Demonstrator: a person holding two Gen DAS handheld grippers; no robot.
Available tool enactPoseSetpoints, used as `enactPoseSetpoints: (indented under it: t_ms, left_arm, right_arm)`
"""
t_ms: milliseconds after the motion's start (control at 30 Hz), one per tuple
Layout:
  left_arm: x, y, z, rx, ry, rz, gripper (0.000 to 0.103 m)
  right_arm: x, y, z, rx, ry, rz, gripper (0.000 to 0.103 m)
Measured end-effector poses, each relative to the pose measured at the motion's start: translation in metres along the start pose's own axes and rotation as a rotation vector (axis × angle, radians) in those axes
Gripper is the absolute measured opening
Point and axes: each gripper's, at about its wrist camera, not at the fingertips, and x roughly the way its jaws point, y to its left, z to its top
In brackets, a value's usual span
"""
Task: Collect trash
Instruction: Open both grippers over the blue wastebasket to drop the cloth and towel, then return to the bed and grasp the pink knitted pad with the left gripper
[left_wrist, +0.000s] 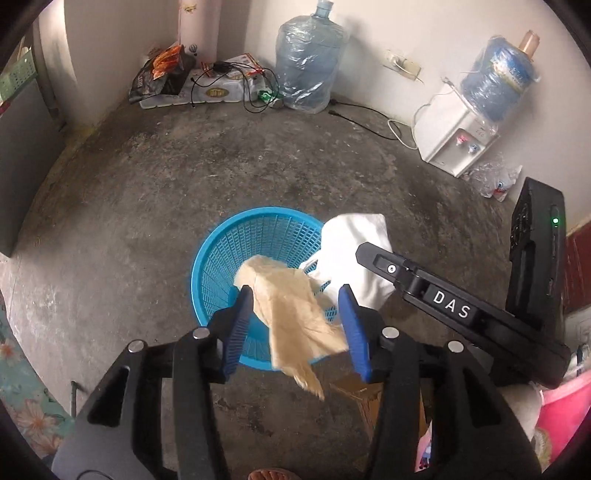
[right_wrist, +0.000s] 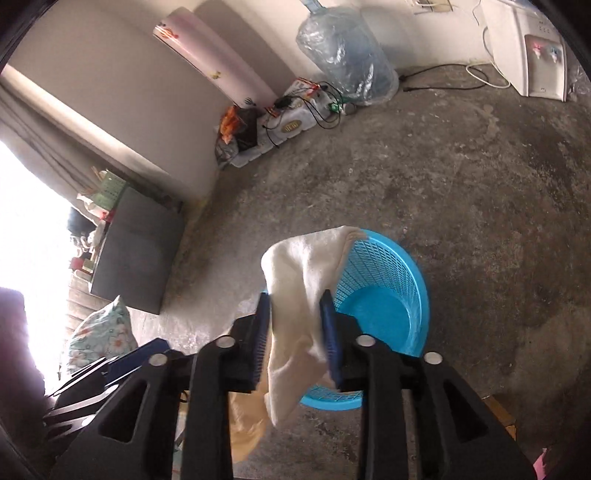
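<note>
Blue ribbed pads line both pairs of jaws, and each pair has a piece of trash between them. On the left gripper (left_wrist: 293, 325) the jaws are spread wide, and a tan crumpled paper (left_wrist: 295, 314) is draped across the gap, seemingly caught on the pads rather than pinched. On the right gripper (right_wrist: 295, 332) the jaws are set closer, with a white cloth-like sheet (right_wrist: 301, 273) clamped or hung between them; a firm grip cannot be confirmed.

Both pieces are held above a blue mesh basket (left_wrist: 229, 254), which stands upright on the bare concrete floor (left_wrist: 258, 166). The tan paper hangs partly over the near rim, its tail outside the basket. The white sheet is seen at the far-right rim in the left view.

For a clean drop, each piece is best brought over the middle of the basket before it is let go, so that no trailing end is left over the rim.

Further off, a large water bottle (left_wrist: 310, 62) and a white water dispenser (left_wrist: 458, 140) are set against the wall, well apart from the basket.
</note>
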Motion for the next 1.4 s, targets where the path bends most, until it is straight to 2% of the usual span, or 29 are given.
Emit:
enactPoseSetpoints:
  t_ms: [100,233,300,433,500,567,667,800,867,933,1033,1133,1233,1267,1300,1400]
  left_arm:
    - [0.001,0.011,0.002,-0.042,0.001,-0.001,0.046]
    - [-0.022,0.02,-0.001,-0.064,-0.035,-0.011,0.046]
    - [-0.044,0.023,-0.003,-0.064,-0.085,-0.038,0.046]
    - [-0.105,0.031,-0.014,-0.087,-0.203,-0.119,0.053]
    - [-0.143,0.033,-0.021,-0.06,-0.263,-0.146,0.06]
    - [-0.182,0.037,-0.032,-0.025,-0.313,-0.141,0.062]
    - [-0.245,0.045,-0.052,0.003,-0.356,-0.133,0.064]
    - [-0.336,0.061,-0.099,0.035,-0.439,-0.116,0.067]
    - [-0.381,0.065,-0.134,0.091,-0.511,-0.051,0.068]
    - [-0.418,0.073,-0.172,0.119,-0.566,0.019,0.071]
    - [-0.466,0.097,-0.228,0.055,-0.606,0.071,0.071]
    - [-0.512,0.12,-0.285,-0.049,-0.661,0.135,0.071]
    - [-0.557,0.137,-0.347,-0.136,-0.74,0.259,0.073]
    - [-0.572,0.144,-0.366,-0.171,-0.758,0.304,0.078]
    - [-0.587,0.15,-0.387,-0.218,-0.782,0.353,0.082]
    - [-0.624,0.167,-0.454,-0.376,-0.823,0.478,0.083]
  right_arm:
    - [0.013,-0.001,0.002,-0.01,0.011,-0.048,0.042]
    - [0.001,0.004,-0.008,-0.002,-0.03,-0.023,0.042]
    - [-0.014,0.013,-0.017,-0.01,-0.06,-0.008,0.042]
    - [-0.062,0.05,-0.042,-0.082,-0.14,-0.001,0.043]
    - [-0.095,0.076,-0.058,-0.144,-0.203,0.003,0.049]
    - [-0.129,0.103,-0.075,-0.214,-0.274,0.01,0.059]
    - [-0.177,0.143,-0.101,-0.328,-0.356,0.019,0.068]
    - [-0.236,0.191,-0.142,-0.473,-0.494,0.001,0.081]
    - [-0.263,0.213,-0.167,-0.561,-0.566,-0.011,0.09]
    - [-0.286,0.231,-0.191,-0.623,-0.61,0.025,0.095]
    - [-0.311,0.258,-0.221,-0.688,-0.619,0.096,0.096]
    - [-0.318,0.286,-0.251,-0.763,-0.578,0.16,0.096]
    - [-0.315,0.312,-0.284,-0.873,-0.516,0.216,0.096]
    - [-0.314,0.318,-0.295,-0.893,-0.496,0.245,0.096]
    - [-0.313,0.325,-0.305,-0.905,-0.464,0.282,0.096]
    - [-0.307,0.344,-0.334,-0.931,-0.322,0.42,0.096]
